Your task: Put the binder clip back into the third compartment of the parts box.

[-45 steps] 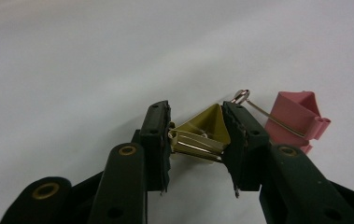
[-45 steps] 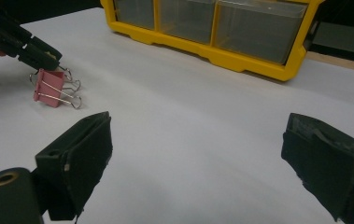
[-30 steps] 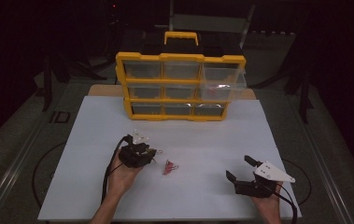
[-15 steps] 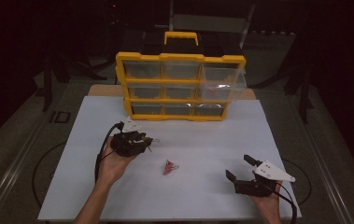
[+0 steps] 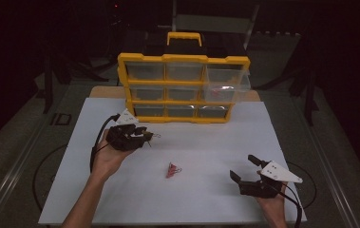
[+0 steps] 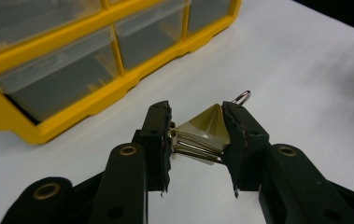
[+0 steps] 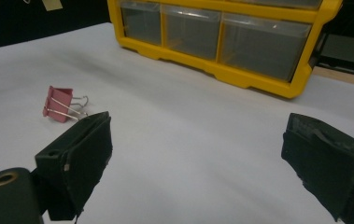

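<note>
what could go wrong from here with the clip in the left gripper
The left gripper pinches the olive binder clip by its slanted sides, so it could squirt out or twist. One drawer of the yellow organizer sticks out; the other drawers look shut, so a drop elsewhere may bounce off. The pink binder clip lies loose between the hands, near the open right gripper, and could get knocked.

Two binder clips are counted: one olive binder clip (image 6: 202, 133) at the centre of the left gripper view, and one pink binder clip (image 5: 172, 169) just below the centre of the high view. One yellow drawer cabinet (image 5: 184, 88) is seen in the upper middle of the high view, with nine clear drawers in three rows of three. Two grippers are counted, the left gripper (image 5: 142, 137) and the right gripper (image 5: 244, 167).
</note>
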